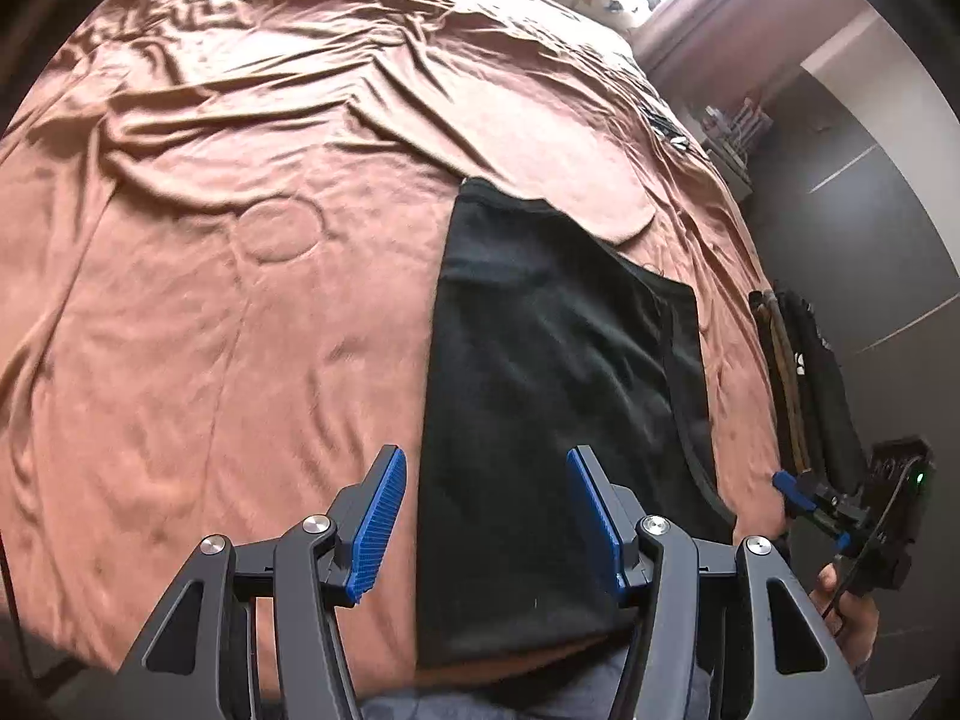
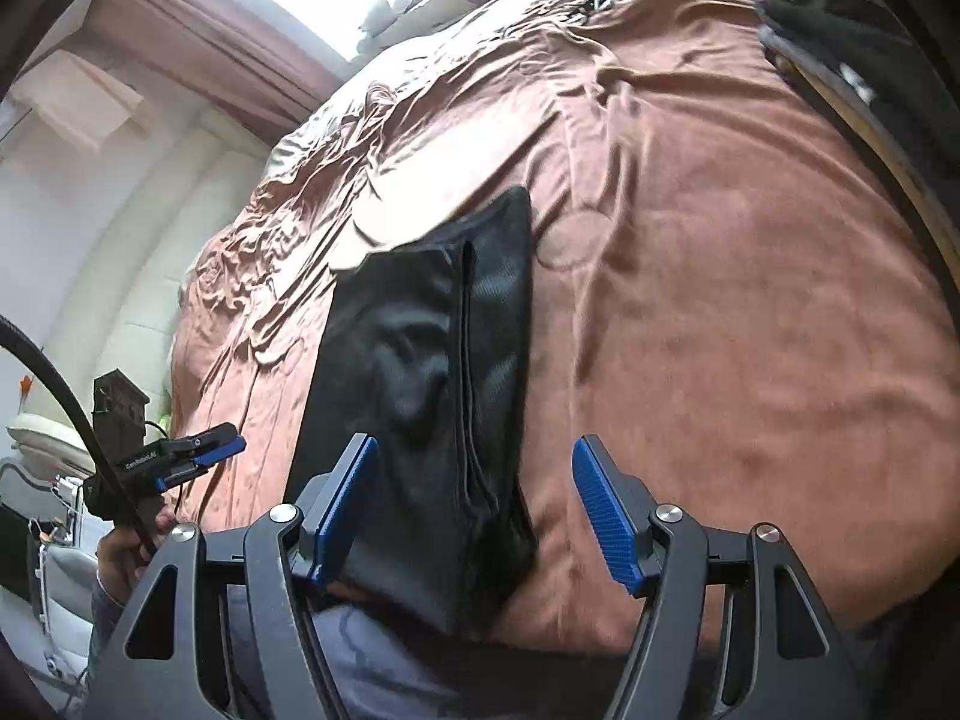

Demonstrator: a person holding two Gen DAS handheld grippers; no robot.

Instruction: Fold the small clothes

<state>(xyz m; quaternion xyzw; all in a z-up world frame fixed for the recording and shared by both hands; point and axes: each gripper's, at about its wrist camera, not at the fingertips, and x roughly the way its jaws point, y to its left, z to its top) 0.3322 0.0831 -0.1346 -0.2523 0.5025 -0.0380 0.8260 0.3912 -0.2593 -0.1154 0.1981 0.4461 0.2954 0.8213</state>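
Both my fingers [image 1: 486, 522] [image 2: 474, 510] hang released above the near end of the black garment [image 1: 540, 360], its length running away across the bed [image 1: 240, 300].

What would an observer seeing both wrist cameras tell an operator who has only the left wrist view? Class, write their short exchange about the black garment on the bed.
Operator: From the left wrist view, the black garment looks flat. Is it?
Observer: Not quite. The right wrist view shows a raised pucker in its folded top layer.
Operator: Is the right gripper holding it?
Observer: No. Its jaws stand open, and the garment's near end shows between them, unpinched.
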